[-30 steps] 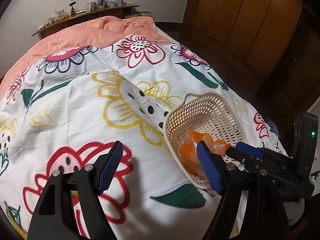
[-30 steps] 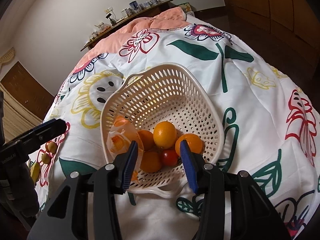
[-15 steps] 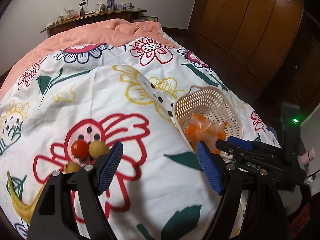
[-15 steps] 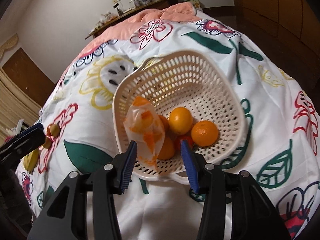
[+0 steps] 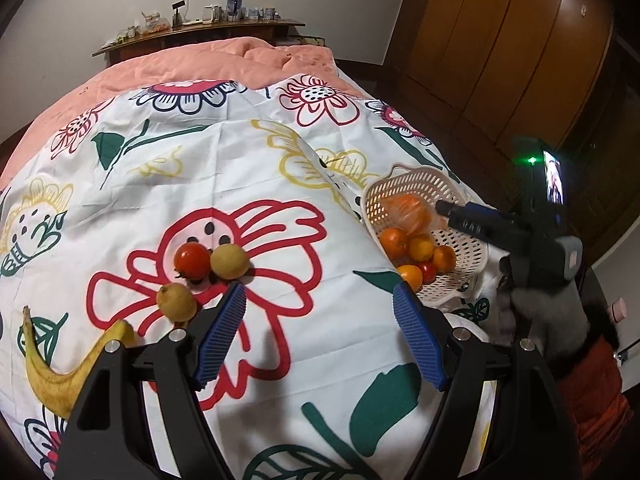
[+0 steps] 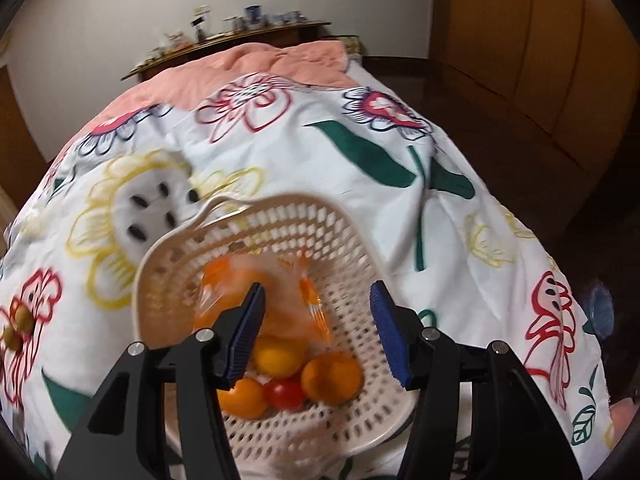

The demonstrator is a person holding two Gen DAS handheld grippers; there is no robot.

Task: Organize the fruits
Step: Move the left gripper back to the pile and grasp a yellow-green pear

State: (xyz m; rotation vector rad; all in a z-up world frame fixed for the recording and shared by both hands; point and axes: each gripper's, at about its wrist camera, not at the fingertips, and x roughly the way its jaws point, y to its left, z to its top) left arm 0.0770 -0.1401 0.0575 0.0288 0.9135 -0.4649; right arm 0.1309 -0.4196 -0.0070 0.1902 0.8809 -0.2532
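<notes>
The right tongs (image 6: 316,328) are opening, released over the blurred basket (image 6: 168,248), half hiding an orange bag (image 6: 224,284). The left tongs (image 5: 320,336) stand released, empty. The banana (image 5: 44,376) is partly hidden.

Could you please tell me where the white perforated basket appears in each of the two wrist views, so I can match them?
Left wrist view: the basket sits at right of centre, beyond the left tongs' right finger.
Right wrist view: the basket fills the lower centre, directly under the right tongs, whose jaws are opening.
Shared landmark: the red tomato in the basket.
</notes>
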